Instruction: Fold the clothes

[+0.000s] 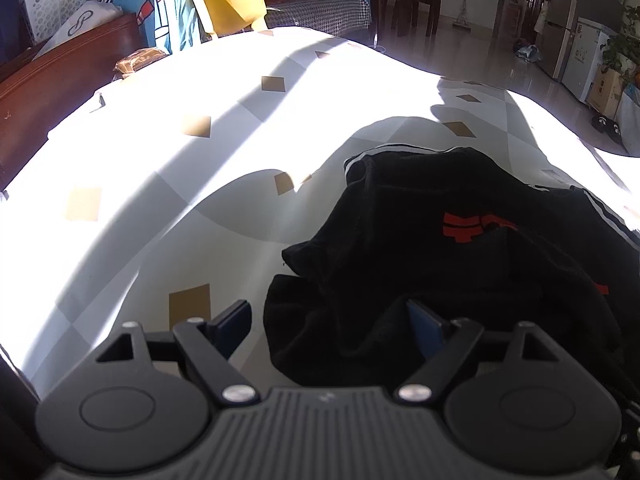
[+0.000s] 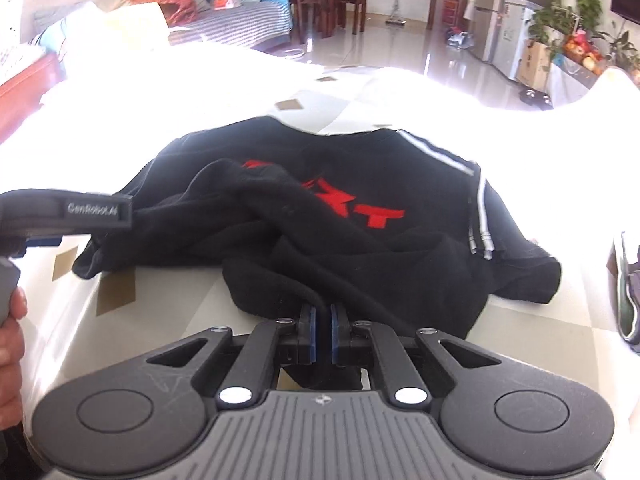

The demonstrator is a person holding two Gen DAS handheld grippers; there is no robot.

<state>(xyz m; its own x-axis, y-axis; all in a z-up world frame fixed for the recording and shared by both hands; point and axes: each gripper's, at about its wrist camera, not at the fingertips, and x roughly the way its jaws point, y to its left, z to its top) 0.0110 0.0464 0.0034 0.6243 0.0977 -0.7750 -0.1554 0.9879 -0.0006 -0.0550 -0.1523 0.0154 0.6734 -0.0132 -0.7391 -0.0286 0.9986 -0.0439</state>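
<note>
Fabric of the black shirt (image 2: 360, 216) sits clamped in the right hand-held gripper (image 2: 322, 322); left hand-held gripper (image 1: 332, 320) gapes apart.

We see a table under a white cloth patterned with grey squares and small tan diamonds (image 1: 192, 208), half in hard sunlight, half in shadow. On it lies a crumpled black garment with red lettering and white stripes (image 2: 360, 208), bunched into folds. Relative to that garment, bare cloth stretches away on the left and beyond it.
</note>
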